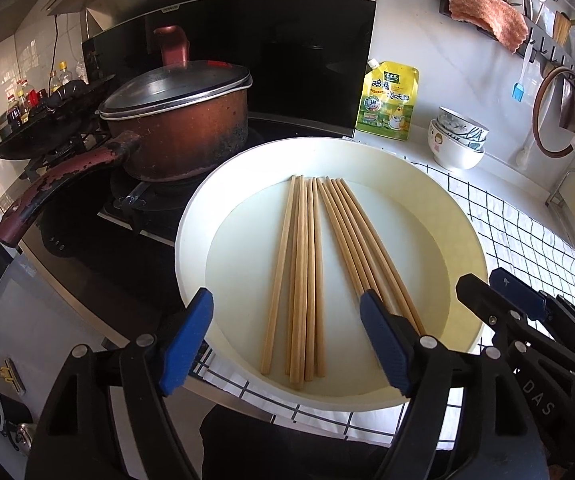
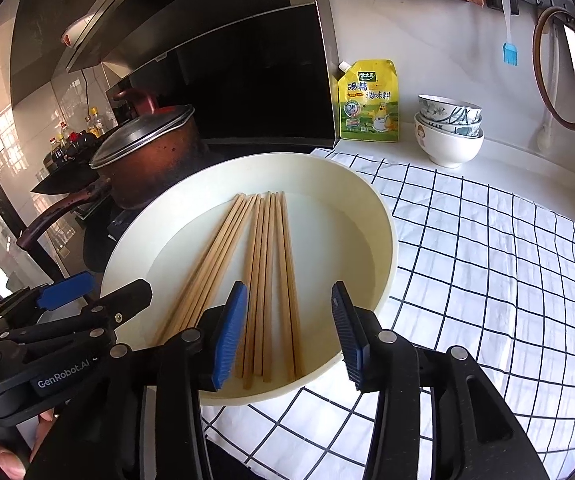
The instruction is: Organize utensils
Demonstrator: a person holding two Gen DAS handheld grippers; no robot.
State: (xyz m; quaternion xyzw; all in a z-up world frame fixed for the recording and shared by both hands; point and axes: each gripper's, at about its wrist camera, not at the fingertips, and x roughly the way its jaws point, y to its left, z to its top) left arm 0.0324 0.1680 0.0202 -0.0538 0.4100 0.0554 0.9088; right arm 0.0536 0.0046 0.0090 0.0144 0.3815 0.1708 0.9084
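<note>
Chopstick [image 1: 391,264] ends behind left tool [image 1: 287,336]

Tray rim [image 1: 191,216] rings chopsticks [image 1: 307,276] — pot [image 1: 179,128] crowds left, open above.

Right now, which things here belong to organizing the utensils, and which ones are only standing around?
For the job:
- chopsticks, two bundles lying in the tray
- round cream tray holding them
- left gripper, open
- right gripper, open

Only standing around:
- pot with lid on the stove
- yellow seasoning pouch
- stacked bowls
- orange cloth on the wall rack
- checked cloth
</note>
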